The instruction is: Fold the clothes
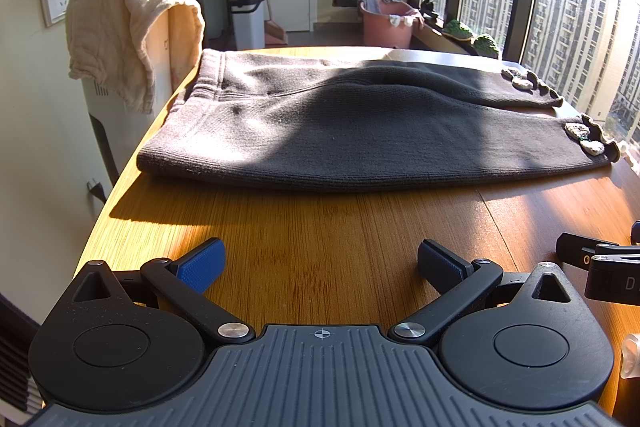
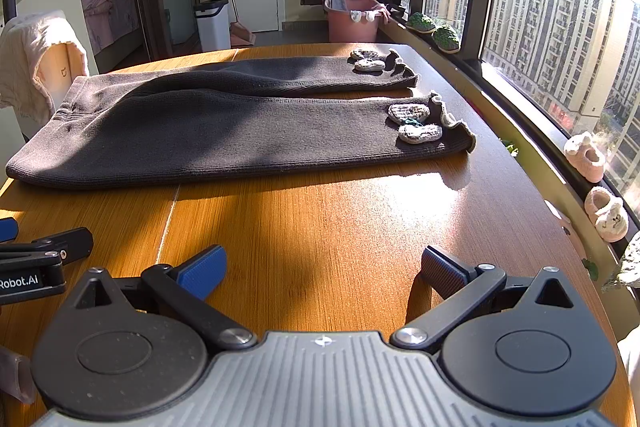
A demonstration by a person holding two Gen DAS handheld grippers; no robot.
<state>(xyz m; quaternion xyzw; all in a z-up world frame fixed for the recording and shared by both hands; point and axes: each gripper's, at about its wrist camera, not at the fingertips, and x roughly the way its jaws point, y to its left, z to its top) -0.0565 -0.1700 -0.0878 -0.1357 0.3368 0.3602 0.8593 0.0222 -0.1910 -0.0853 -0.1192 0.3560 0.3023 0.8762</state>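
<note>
Dark grey knit trousers (image 1: 340, 131) lie flat across the far half of the wooden table (image 1: 320, 227), waistband to the left, both legs running right. Crocheted patches (image 2: 414, 123) and ruffled cuffs decorate the leg ends. In the right wrist view the trousers (image 2: 224, 131) show both legs side by side with a narrow gap. My left gripper (image 1: 320, 265) hovers open over bare wood, well short of the near trouser edge. My right gripper (image 2: 324, 267) is likewise open above bare table, nothing between its blue pads (image 2: 202, 271).
A cream towel (image 1: 128, 27) drapes over a white appliance left of the table. The right gripper's body (image 1: 600, 263) sits at the left view's right edge. Small slippers (image 2: 596, 187) line the window ledge. A pink tub (image 2: 352, 19) and a white bin (image 2: 212, 23) stand beyond.
</note>
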